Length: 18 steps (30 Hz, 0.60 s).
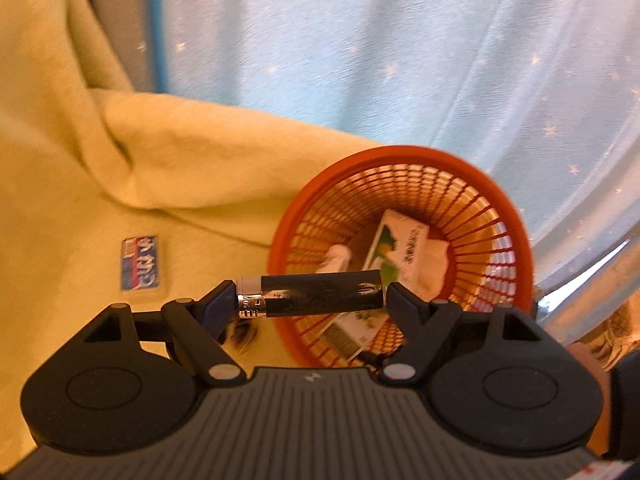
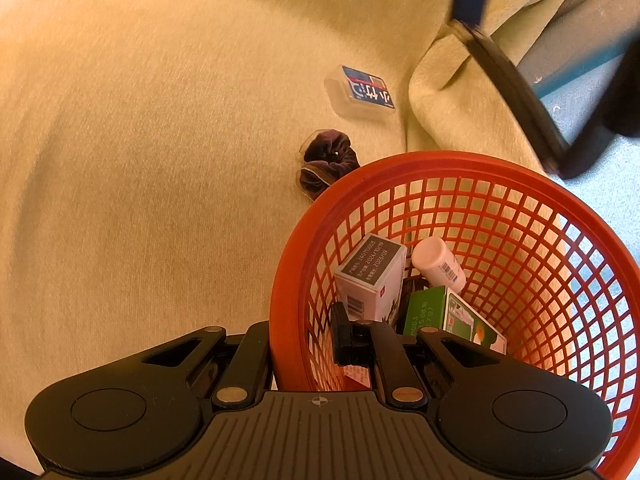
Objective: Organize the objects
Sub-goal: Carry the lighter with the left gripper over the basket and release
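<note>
Both fingers of the left gripper (image 1: 308, 298) are clamped endwise on a black tube (image 1: 316, 295), holding it level over the near rim of the basket (image 1: 404, 156). Right gripper (image 2: 304, 344) pinches that rim, one finger outside the wall, one inside. By its look the tube is light, stiff and smooth, so an end-to-end hold could slip; a grip across the middle would be surer. In the basket I count two boxes, grey (image 2: 370, 276) and green (image 2: 452, 316), and one white bottle (image 2: 438, 262). On the yellow cloth (image 2: 160, 160) lie one clear case (image 2: 362, 92) and one dark scrunchie (image 2: 326, 162)
</note>
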Tool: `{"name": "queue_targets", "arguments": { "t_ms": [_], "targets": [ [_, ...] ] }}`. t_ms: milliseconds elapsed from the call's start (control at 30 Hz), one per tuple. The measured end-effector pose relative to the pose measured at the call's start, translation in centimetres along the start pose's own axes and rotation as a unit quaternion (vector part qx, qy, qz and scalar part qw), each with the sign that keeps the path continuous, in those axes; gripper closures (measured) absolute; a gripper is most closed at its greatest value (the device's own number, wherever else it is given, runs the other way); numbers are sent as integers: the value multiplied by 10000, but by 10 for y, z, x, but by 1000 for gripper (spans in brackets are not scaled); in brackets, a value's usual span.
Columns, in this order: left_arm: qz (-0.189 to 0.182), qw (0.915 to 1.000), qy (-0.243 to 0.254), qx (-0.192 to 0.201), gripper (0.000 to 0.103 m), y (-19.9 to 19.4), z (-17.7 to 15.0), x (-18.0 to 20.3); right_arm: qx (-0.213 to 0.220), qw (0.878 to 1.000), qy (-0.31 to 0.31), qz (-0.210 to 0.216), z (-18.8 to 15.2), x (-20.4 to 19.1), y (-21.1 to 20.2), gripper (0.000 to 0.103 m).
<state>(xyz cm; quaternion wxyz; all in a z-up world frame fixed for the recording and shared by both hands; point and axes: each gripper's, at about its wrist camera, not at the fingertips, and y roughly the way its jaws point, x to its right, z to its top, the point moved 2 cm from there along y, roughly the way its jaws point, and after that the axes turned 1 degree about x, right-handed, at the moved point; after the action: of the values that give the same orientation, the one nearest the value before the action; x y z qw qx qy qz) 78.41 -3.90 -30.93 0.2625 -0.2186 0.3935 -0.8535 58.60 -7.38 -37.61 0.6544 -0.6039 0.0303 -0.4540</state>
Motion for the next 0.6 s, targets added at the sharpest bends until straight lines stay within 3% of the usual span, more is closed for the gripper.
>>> {"name": "queue_targets", "arguments": {
  "t_ms": [367, 467, 600],
  "targets": [
    [-449, 9986, 233, 155, 25, 9, 21, 28, 21, 10000, 31, 17, -1, 1, -2, 97],
    [-725, 9971, 156, 195, 25, 12, 26, 30, 22, 10000, 30, 17, -2, 1, -2, 97],
    [-703, 9970, 137, 279, 19, 10, 27, 29, 21, 10000, 60, 20, -1, 1, -3, 97]
  ]
}}
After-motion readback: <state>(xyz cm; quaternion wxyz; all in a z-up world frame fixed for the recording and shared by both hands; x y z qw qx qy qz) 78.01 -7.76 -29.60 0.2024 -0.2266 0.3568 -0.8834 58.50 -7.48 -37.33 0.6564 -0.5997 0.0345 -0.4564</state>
